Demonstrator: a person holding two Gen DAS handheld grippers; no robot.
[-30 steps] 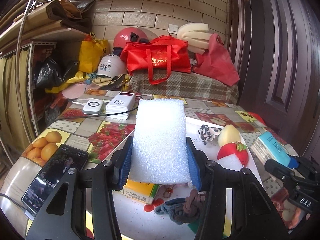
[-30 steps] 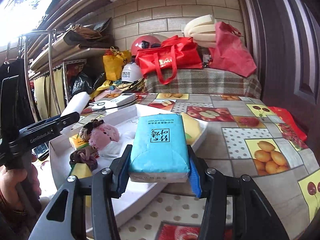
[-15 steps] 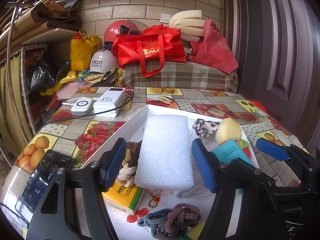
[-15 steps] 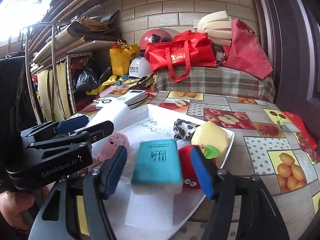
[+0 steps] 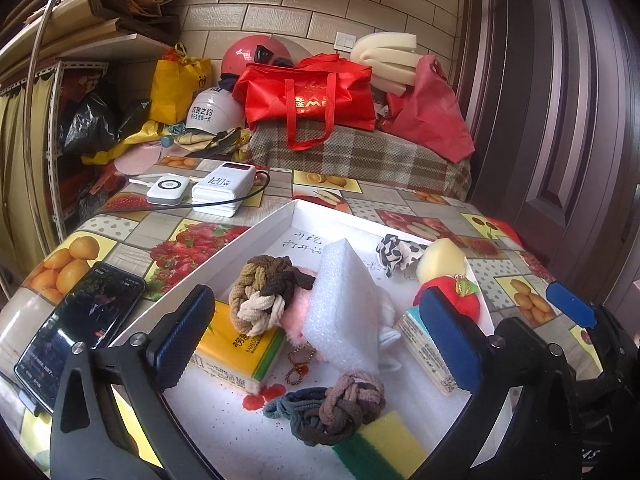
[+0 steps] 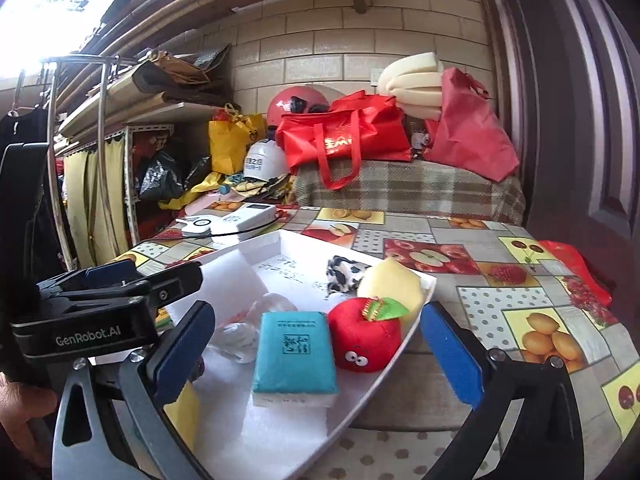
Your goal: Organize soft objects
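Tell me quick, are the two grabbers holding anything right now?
Left gripper: jaws just opened, holding nothing; white foam block lies loose.
Right gripper: jaws just opened, holding nothing; blue tissue pack released.

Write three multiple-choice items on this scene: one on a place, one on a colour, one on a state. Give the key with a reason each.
1. Where does the white foam block lie?
A. in the white tray
B. on the phone
C. on the plaid bench

2. What colour is the top of the tissue pack before the right hand-held gripper?
A. red
B. teal
C. black

3. How do the left hand-held gripper jaws stand?
A. clamped on foam
B. open, holding nothing
C. shut

Key: A, the foam rests among the tray's items; B, its wrapper is teal; B, both pads stand clear of the foam, having just opened.
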